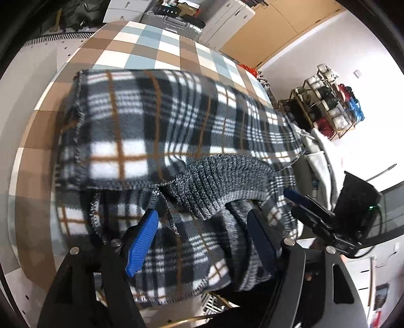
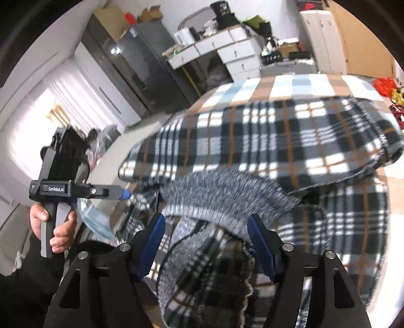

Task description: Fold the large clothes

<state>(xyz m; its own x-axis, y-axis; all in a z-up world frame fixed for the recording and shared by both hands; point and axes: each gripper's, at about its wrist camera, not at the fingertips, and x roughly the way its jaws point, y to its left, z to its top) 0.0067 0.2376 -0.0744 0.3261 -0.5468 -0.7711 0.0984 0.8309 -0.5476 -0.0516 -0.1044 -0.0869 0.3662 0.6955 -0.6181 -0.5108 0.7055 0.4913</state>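
A large black, white and tan plaid fleece garment [image 1: 156, 121] with a grey knit collar band [image 1: 222, 181] lies partly folded on the checkered table [image 1: 151, 43]. My left gripper [image 1: 202, 239] is open, its blue fingers [image 1: 144, 242] straddling the near plaid layer and grey knit. In the right wrist view the same garment [image 2: 277, 141] spreads across the table [image 2: 290, 83]. My right gripper [image 2: 207, 242] is open around the grey band [image 2: 222, 199]. The left gripper [image 2: 75, 191] shows at left, held by a hand.
A wire rack with folded items [image 1: 330, 106] stands at right, grey cloth [image 1: 318, 151] beside it. A suitcase [image 1: 171, 22] and white drawers [image 2: 227, 50] stand beyond the table. A dark cabinet [image 2: 141, 65] is at the back left.
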